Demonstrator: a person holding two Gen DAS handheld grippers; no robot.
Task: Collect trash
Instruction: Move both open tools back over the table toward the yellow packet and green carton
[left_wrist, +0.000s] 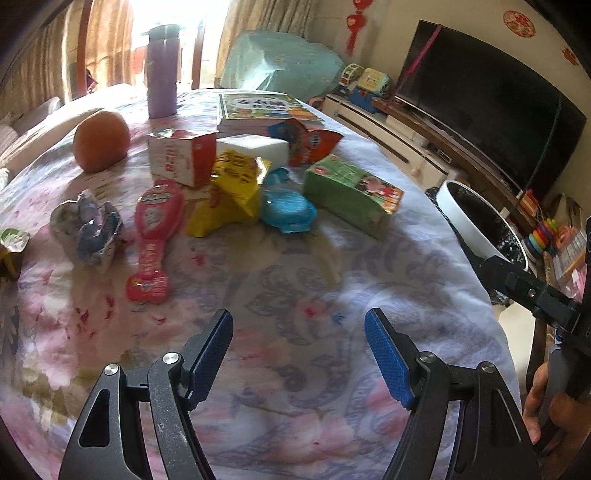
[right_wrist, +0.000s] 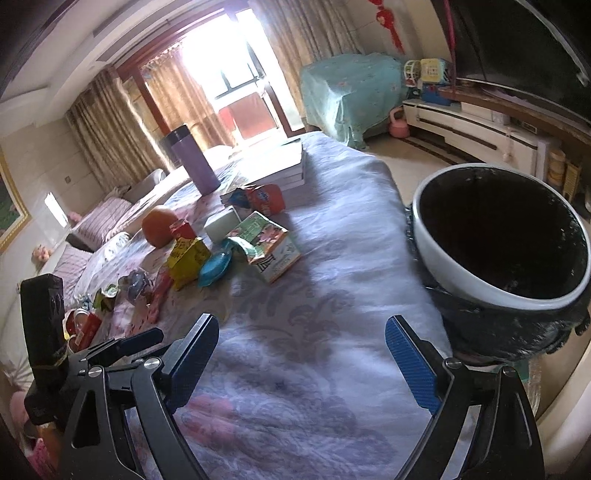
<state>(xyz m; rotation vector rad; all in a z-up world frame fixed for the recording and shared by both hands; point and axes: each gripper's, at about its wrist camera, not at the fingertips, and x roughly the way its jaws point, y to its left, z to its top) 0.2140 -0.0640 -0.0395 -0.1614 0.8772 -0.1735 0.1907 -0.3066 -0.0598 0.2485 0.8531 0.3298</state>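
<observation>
Two pairs of jaws, both spread wide and both empty — that is what I have in front of me. My left gripper (left_wrist: 298, 354) hangs over a bare stretch of the pale floral tablecloth (left_wrist: 295, 280), its blue ribbed pads (left_wrist: 388, 354) apart with only cloth between them. My right gripper (right_wrist: 302, 360) stands just as open over the same cloth, near the table's right edge.

Beyond the left jaws the trash lies in a loose cluster at mid-table: a pink, paddle-shaped plastic wrapper (left_wrist: 155, 236) nearest, a crumpled silver-and-blue foil wrapper (left_wrist: 88, 229) just to its left, then a crinkled yellow snack bag (left_wrist: 229, 192) touching a bright blue plastic wrapper (left_wrist: 288, 206). To the right of those lies a green cardboard carton (left_wrist: 351, 192) on its side. Behind them sit a white-and-red box (left_wrist: 181, 157), a white rectangular block (left_wrist: 255, 147) and a torn red-and-blue packet (left_wrist: 306, 142).

Farther back, a round orange fruit (left_wrist: 100, 140) rests on the cloth, a tall lilac flask (left_wrist: 161, 74) stands upright, and a stack of books with a green cover (left_wrist: 258, 109) lies flat.

Off the table's right edge stands the round bin with a white rim and black inside (right_wrist: 498, 243) — just beside my right gripper, well apart from the trash cluster. In the left view a person's hand (left_wrist: 543, 402) shows at the right edge.
</observation>
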